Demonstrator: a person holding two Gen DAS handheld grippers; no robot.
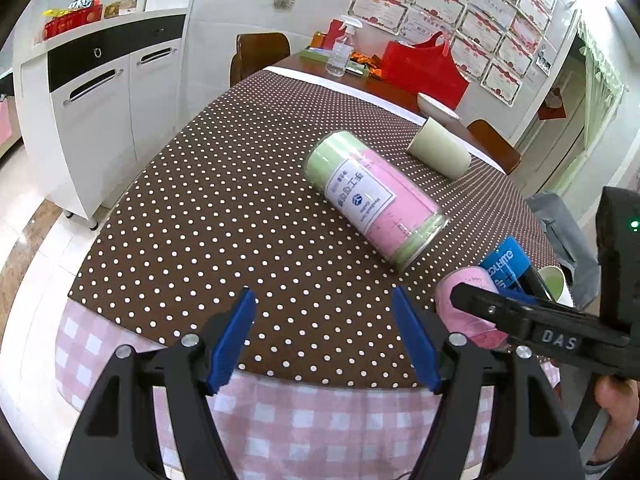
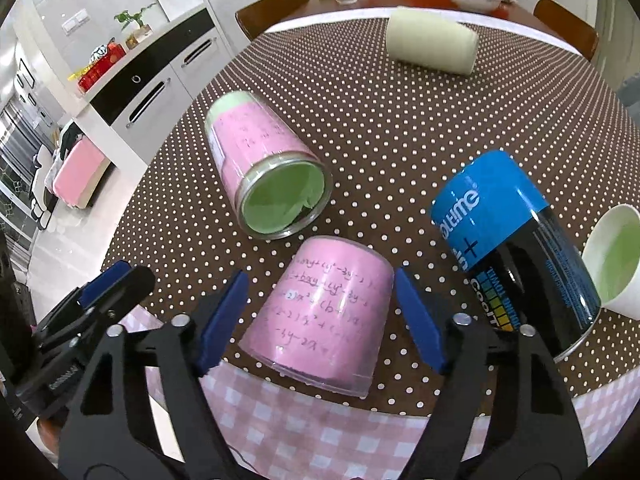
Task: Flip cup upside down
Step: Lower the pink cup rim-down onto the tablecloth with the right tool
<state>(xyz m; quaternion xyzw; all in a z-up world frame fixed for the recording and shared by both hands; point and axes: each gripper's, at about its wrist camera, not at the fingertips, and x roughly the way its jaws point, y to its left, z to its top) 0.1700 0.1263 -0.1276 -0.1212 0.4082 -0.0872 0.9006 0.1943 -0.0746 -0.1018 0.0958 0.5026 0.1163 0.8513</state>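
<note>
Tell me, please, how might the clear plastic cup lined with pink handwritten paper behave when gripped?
The clear plastic cup lined with pink paper stands mouth-down between the open right gripper. Its thin wall probably flexes, it looks light, and its smooth taper might slip.

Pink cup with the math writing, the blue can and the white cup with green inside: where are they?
pink cup (image 2: pixel 326 312), right wrist view, on its written side wall.
blue can (image 2: pixel 488 204), right wrist view, on its blue label.
white cup (image 2: pixel 616 258), right wrist view, on its green inside.
</note>
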